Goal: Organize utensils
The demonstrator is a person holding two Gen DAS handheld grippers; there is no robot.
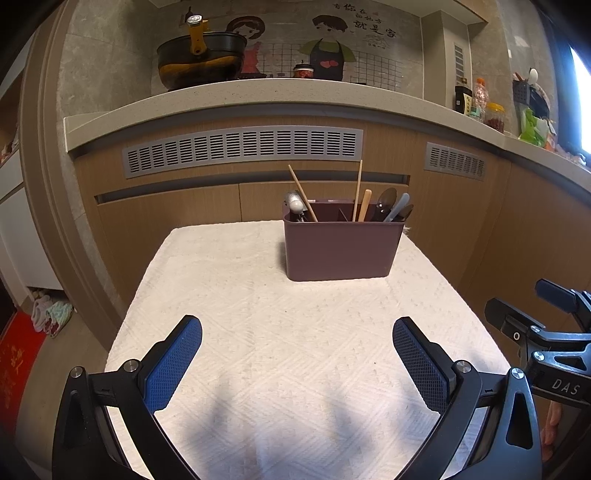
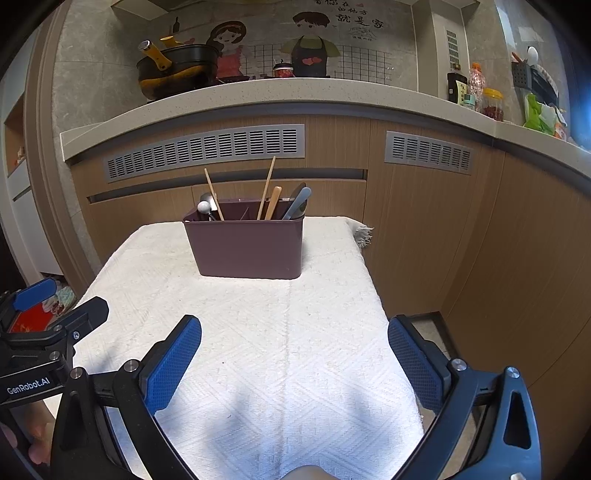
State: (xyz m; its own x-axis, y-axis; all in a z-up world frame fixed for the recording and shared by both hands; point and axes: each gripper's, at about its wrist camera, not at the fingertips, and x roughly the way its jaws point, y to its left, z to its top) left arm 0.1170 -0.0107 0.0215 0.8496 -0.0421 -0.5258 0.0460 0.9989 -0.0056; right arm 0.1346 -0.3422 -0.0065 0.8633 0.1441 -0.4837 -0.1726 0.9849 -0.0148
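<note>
"DAS" on the right claw (image 1: 517,310), "GenRobot.AI" on the left claw (image 2: 61,301), Chinese lettering on the wall mural (image 1: 373,26)

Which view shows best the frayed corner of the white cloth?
The right wrist view: the frayed corner hangs in plain sight at the table's far right edge. In the left wrist view, the holder hides nearly all of it; only a few threads show.

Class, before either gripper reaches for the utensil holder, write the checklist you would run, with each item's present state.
1. Left gripper open, holding nothing: ok.
2. Right gripper open, holding nothing: ok.
3. Utensil holder upright on the white cloth: ok.
4. Cloth between grippers and holder free of loose utensils: ok.
5. Chopsticks sorted into one compartment: not ok, one leans at each end.
6. Holder's inner dividers: cannot tell.
</note>
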